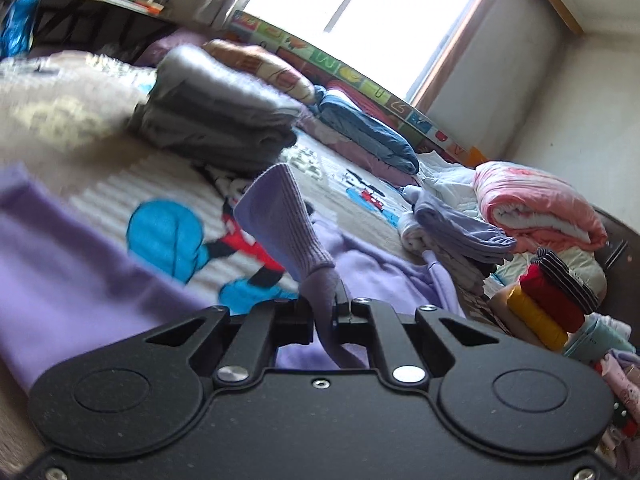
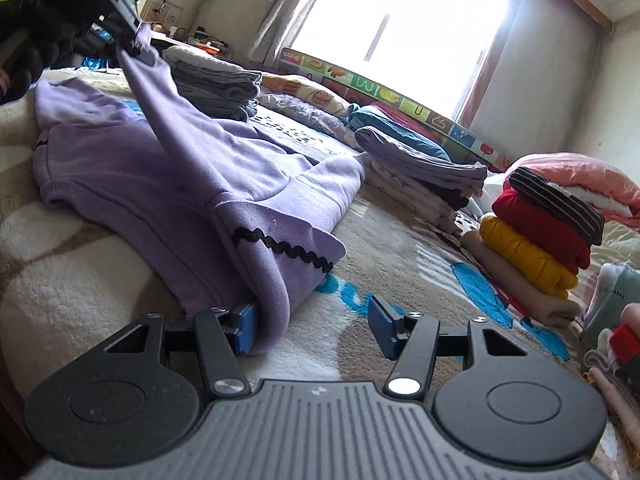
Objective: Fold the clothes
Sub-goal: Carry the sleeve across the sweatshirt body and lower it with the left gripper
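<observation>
At the far left of the right wrist view, the left gripper (image 2: 134,42) is raised above the bed, with a dark gloved hand (image 2: 28,52) behind it. Its jaws are pressed together on the ribbed cuff of the lilac sweatshirt (image 2: 168,168), so the sleeve (image 2: 160,96) stretches up from the body of the garment. In the left wrist view the same cuff (image 1: 280,220) stands out between the closed jaws, though this picture is blurred and I cannot see the pads clearly.

The sweatshirt lies spread on the cartoon blanket (image 2: 80,300) that covers the bed, with a black zigzag trim (image 2: 288,248) on the part near the camera. Behind it is a stack of folded grey clothes (image 2: 216,80).

The right gripper (image 2: 316,326) is low over the blanket with its jaws spread. Its left blue pad (image 2: 246,326) touches the rolled edge of the sweatshirt; the right blue pad (image 2: 382,326) is apart from the cloth, over the blanket.

Further right there is a pile of folded pale purple clothes (image 2: 424,176), then a stack of striped, red, yellow and beige folded clothes (image 2: 540,240). A pink quilt (image 2: 592,180) lies behind it, near the wall.
</observation>
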